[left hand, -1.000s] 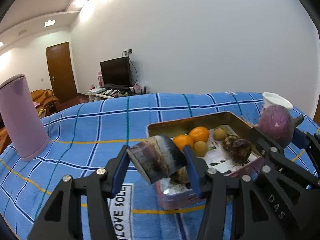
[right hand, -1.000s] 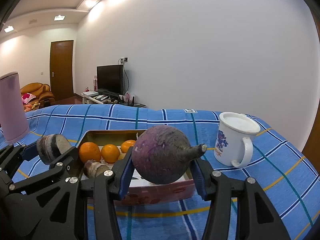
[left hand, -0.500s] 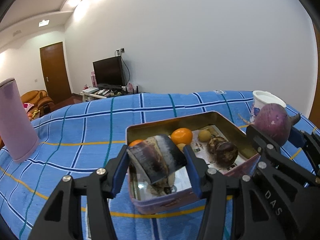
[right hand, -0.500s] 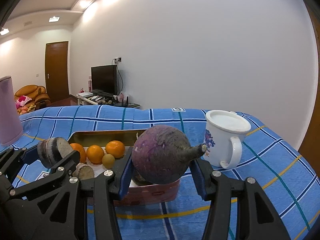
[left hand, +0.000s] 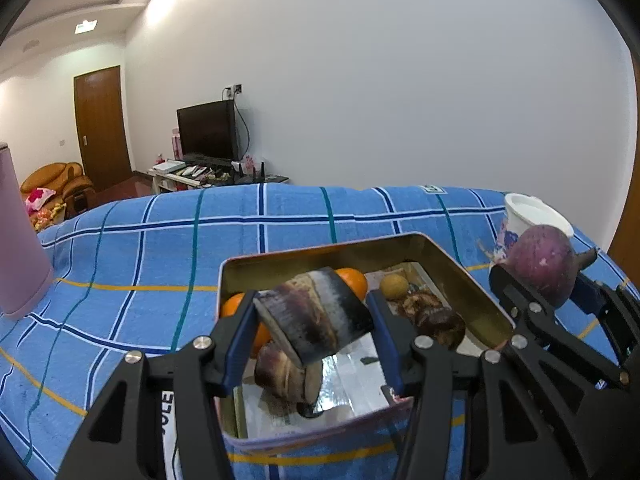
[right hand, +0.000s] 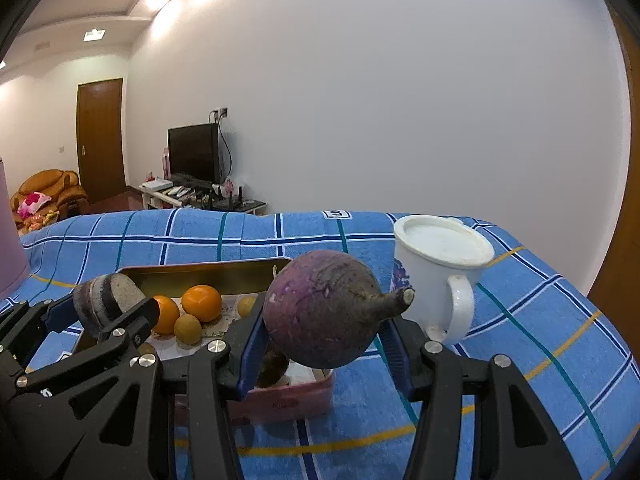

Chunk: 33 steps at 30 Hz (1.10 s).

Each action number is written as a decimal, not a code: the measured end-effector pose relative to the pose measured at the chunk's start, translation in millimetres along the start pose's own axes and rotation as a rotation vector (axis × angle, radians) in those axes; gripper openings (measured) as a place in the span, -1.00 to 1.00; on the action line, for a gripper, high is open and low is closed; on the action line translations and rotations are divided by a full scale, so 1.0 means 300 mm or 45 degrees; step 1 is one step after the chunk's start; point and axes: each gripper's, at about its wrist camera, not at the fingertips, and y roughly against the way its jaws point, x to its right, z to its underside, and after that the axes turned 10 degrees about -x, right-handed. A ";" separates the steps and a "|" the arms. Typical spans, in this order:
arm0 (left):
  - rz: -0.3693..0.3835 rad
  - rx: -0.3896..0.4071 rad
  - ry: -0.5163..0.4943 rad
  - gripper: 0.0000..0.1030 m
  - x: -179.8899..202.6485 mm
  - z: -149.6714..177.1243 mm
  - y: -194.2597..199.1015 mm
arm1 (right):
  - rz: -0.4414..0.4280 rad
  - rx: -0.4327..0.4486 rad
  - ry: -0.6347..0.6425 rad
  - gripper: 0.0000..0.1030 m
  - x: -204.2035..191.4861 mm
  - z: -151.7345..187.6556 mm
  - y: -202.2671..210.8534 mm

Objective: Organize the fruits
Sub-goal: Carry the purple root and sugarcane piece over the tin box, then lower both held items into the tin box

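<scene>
1. Blue checked cloth with dark blue, teal and yellow stripes (left hand: 152,256) covers the whole work surface, with a white wall behind and a black television (left hand: 206,130) on a low stand far back.
2. At my far left I see a tall pale pink cylinder (left hand: 18,248) standing upright on the cloth.
3. My left gripper (left hand: 312,320) is pinching a stubby, cut brown-and-grey banded root chunk (left hand: 316,316) between its blue pads, held tilted above the near left part of the tin.
4. Below it sits the open rectangular metal tin with a gold inside and pink outer wall (left hand: 460,276), on the cloth (paper lines its floor).
5. Inside the tin lie round orange citrus fruits (right hand: 202,302), small tan round fruits (right hand: 188,328) and dark brown roots (left hand: 438,320); another banded root (left hand: 286,372) lies directly under the held chunk.
6. My right gripper (right hand: 324,316) clamps a round purple turnip with a stubby stalk (right hand: 320,312), stalk pointing right, hanging over the tin's near right corner.
7. Just right of the tin stands a white mug with a blue flower print and a lid (right hand: 440,272), handle facing me.
</scene>
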 end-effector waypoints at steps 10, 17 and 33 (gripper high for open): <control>0.022 -0.037 0.069 0.08 -0.040 -0.060 -0.061 | -0.039 -0.072 0.008 0.05 -0.015 -0.082 -0.087; 0.005 -0.107 0.092 0.08 -0.079 -0.070 -0.113 | -0.192 -0.217 -0.034 0.05 -0.022 -0.125 -0.213; -0.101 -0.119 -0.066 0.07 -0.069 -0.063 -0.137 | -0.274 -0.298 0.199 0.06 -0.113 -0.120 -0.334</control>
